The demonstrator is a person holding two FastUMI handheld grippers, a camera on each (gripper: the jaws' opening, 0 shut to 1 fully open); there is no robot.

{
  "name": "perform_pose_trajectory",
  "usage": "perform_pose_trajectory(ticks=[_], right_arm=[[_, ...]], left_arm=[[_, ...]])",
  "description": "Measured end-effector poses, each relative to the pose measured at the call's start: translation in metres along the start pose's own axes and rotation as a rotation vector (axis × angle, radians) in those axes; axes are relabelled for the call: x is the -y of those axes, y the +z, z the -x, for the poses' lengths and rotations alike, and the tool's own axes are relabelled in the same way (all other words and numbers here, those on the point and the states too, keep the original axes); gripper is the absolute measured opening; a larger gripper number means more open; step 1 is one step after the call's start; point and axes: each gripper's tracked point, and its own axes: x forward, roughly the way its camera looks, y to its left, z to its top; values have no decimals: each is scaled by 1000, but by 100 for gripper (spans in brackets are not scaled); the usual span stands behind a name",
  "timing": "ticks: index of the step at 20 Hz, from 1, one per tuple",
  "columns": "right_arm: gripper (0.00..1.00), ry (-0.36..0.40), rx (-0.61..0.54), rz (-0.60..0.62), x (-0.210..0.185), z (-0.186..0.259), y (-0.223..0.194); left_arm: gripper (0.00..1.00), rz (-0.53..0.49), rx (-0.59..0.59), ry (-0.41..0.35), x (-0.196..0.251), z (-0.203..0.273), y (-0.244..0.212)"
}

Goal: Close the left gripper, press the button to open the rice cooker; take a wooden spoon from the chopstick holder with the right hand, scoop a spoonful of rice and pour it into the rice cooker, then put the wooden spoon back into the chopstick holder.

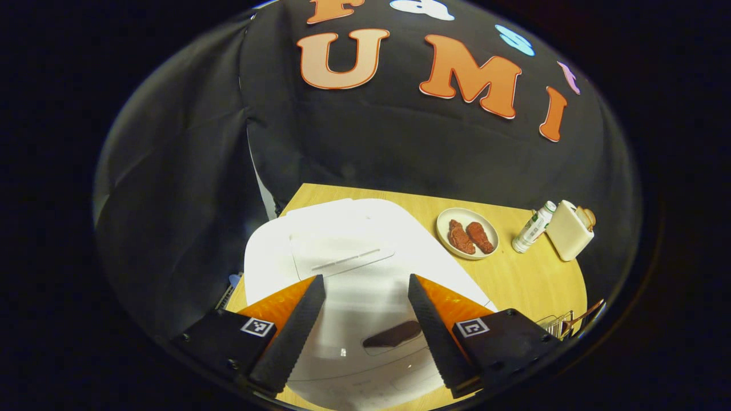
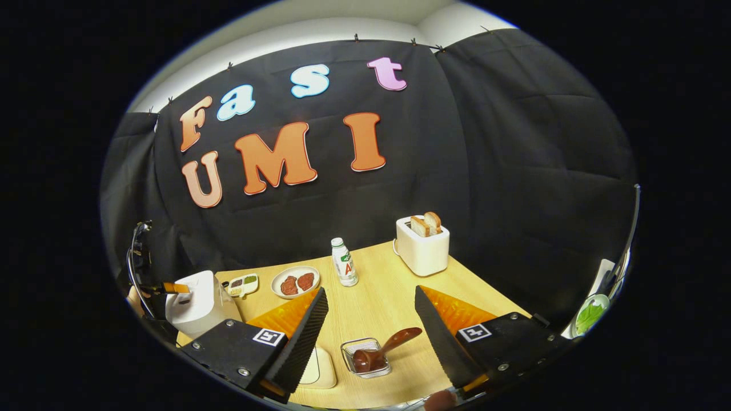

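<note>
Left gripper view: left tool spread above rice cooker.

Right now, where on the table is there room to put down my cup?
There is bare wood between the milk bottle, the toaster and the wire holder with the wooden spoon. It is crowded on the other side, by the meat plate, small tray and rice cooker.

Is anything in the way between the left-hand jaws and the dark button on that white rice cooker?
Nothing visible blocks it. In the left gripper view the left gripper hangs open just above the rice cooker, whose lid is down, and the dark button shows bare between its jaws. The plate of meat sits off to the side on the table.
</note>
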Motion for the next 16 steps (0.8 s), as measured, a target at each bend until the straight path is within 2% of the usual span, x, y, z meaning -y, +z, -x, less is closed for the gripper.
perform_pose_trajectory(ticks=[5, 9, 16], right_arm=[[95, 0, 50, 43, -2, 0, 30], [95, 34, 105, 67, -15, -2, 59], [95, 90, 178, 89, -37, 0, 103]], left_arm=[[100, 31, 175, -42, 7, 63, 64], [99, 23, 323, -10, -7, 121, 110], [99, 42, 484, 17, -20, 197, 150]])
